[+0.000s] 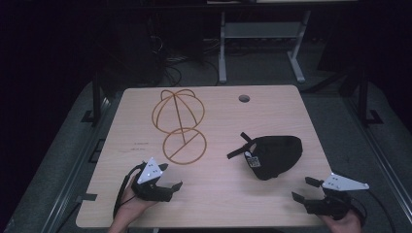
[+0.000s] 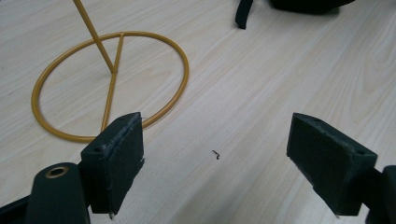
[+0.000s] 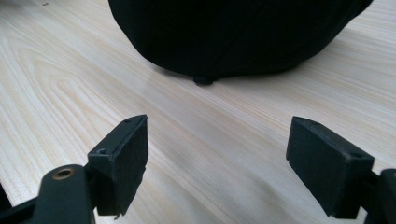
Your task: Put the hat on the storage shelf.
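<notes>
Overhead, pale wood table [image 1: 218, 194] amid dark room; both tongs wide open, empty.

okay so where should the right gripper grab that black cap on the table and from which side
Probably the near edge of the black cap, coming in low from the person's side. The right gripper is open and already faces it, and in the right gripper view the crown bulges wider than the gap between the jaws, so a pinch of soft fabric at the rim looks safer than spanning it.
</notes>
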`<state>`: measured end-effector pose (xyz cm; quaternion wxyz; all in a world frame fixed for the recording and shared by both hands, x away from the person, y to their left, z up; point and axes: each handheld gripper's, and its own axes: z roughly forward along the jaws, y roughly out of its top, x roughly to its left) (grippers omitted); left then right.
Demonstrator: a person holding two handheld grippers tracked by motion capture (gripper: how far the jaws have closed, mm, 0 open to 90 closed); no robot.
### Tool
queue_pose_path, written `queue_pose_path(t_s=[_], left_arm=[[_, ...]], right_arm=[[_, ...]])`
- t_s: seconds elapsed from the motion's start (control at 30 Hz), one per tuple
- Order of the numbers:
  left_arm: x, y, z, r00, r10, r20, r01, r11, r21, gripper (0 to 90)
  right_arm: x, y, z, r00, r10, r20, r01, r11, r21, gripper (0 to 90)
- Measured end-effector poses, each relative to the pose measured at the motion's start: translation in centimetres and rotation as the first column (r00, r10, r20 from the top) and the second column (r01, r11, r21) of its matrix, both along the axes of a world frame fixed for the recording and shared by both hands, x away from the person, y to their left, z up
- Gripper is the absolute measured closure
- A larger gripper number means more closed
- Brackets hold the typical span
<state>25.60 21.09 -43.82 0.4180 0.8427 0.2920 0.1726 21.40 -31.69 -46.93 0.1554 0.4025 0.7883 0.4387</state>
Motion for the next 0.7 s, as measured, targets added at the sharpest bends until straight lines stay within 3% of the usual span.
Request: queue_pose_path(t_s=[0.3, 0.47, 0.6, 0.7], left_arm=[[0.1, -0.4, -0.3, 0.9989, -0.046, -0.008, 0.046, 0.9980, 0.042, 20.7], [-0.4, -1.1, 0.4, 0.9964, -0.085, -0.009, 0.085, 0.9964, 0.000, 21.0], [-0.6, -1.8, 0.9, 0.9936, -0.113, -0.008, 0.113, 0.9935, 0.016, 22.0], [-0.5, -2.4, 1.1, 0.9929, -0.118, -0.011, 0.118, 0.9930, -0.009, 21.7]], right_arm=[[0.2, 0.2, -0.2, 1.0000, 0.006, -0.007, -0.006, 1.000, -0.002, 20.2], [0.1, 0.2, 0.1, 1.0000, -0.005, 0.001, 0.005, 1.000, -0.002, 20.0], [-0.1, 0.4, 0.1, 1.0000, 0.000, 0.004, 0.001, 1.000, -0.003, 20.0], [0.0, 0.3, 0.1, 1.0000, 0.001, 0.007, -0.001, 1.000, 0.002, 19.6]])
